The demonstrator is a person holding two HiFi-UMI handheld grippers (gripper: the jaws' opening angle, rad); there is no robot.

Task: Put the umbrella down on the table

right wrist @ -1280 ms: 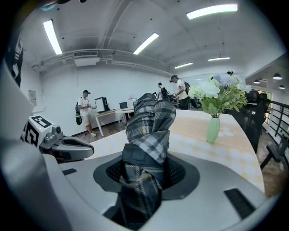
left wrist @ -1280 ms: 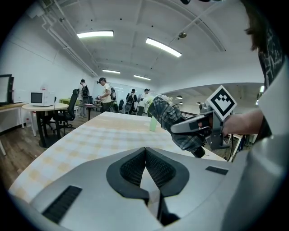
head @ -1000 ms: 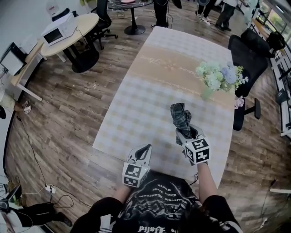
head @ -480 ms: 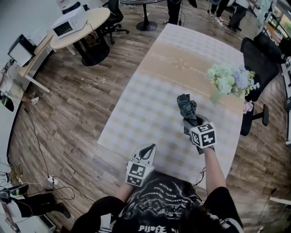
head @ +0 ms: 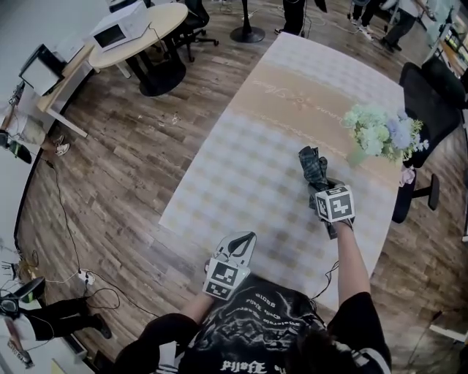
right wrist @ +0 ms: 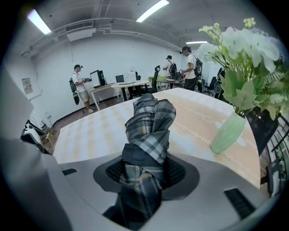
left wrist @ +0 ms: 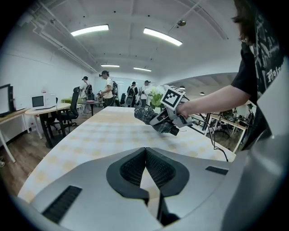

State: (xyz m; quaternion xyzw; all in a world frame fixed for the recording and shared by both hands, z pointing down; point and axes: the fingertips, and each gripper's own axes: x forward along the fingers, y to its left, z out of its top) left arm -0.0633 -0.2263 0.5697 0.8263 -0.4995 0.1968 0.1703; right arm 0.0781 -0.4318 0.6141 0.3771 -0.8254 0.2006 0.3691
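A folded dark plaid umbrella [head: 313, 165] sticks out forward from my right gripper [head: 320, 185], which is shut on it near the right side of the checked table [head: 241, 168]. In the right gripper view the umbrella [right wrist: 149, 124] fills the space between the pads of that gripper [right wrist: 146, 173] and points out over the cloth. The left gripper view shows it held a little above the tabletop [left wrist: 146, 116]. My left gripper [head: 240, 242] hangs at the table's near edge, its jaws shut and holding nothing [left wrist: 145, 153].
A green vase of pale flowers [head: 380, 131] stands on the table just right of the umbrella [right wrist: 228, 131]. A black office chair [head: 435, 91] is beyond the table's right edge. A round table [head: 146, 22] and people stand farther off.
My right gripper has carried the umbrella farther out over the table toward the vase and lower. The left gripper has hardly moved.
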